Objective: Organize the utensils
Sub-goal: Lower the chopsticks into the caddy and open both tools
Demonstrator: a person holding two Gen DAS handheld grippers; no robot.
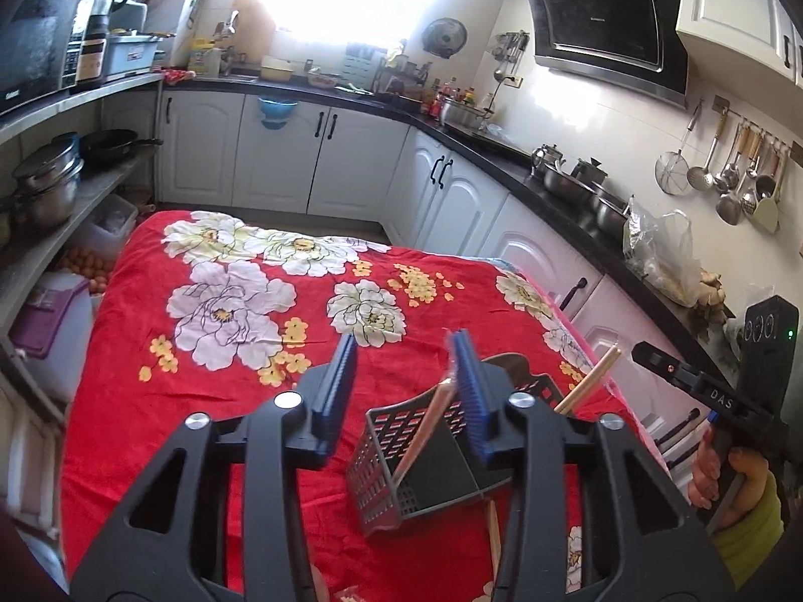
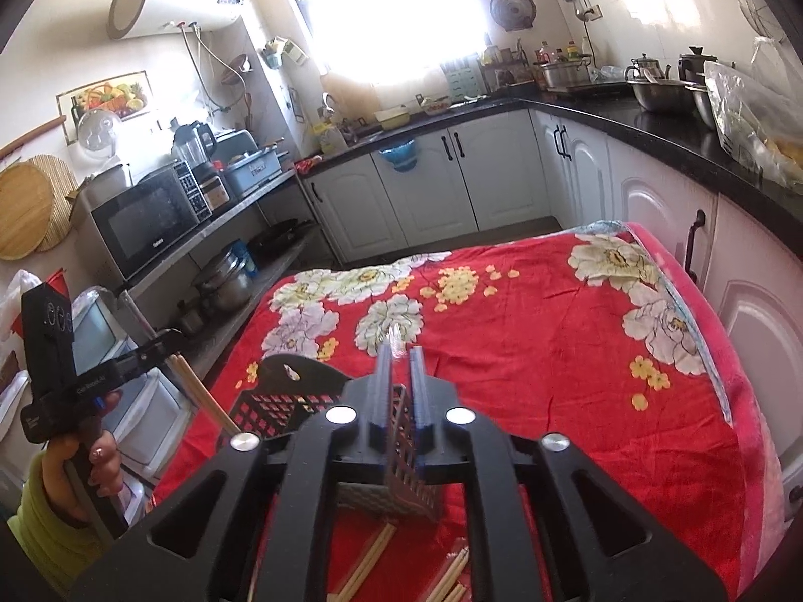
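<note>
A black perforated utensil caddy [image 1: 401,466] stands on the red floral cloth [image 1: 211,381]; it also shows in the right wrist view [image 2: 281,401]. My left gripper [image 1: 404,358] is open just above it, with a wrapped pair of chopsticks [image 1: 426,426] leaning in the caddy against the right finger. Two bare chopsticks [image 1: 589,379] stick up from the caddy's far side. My right gripper [image 2: 401,356] is nearly shut on a thin clear-wrapped stick [image 2: 395,338] over the caddy. More loose chopsticks [image 2: 361,567] lie on the cloth below it.
White cabinets [image 1: 281,150] and a dark counter [image 1: 577,185] with pots wrap around the far and right sides. Shelves with pans [image 1: 45,185] and a microwave [image 2: 150,215] stand on the left. The table's right edge [image 2: 743,401] drops off beside the cabinets.
</note>
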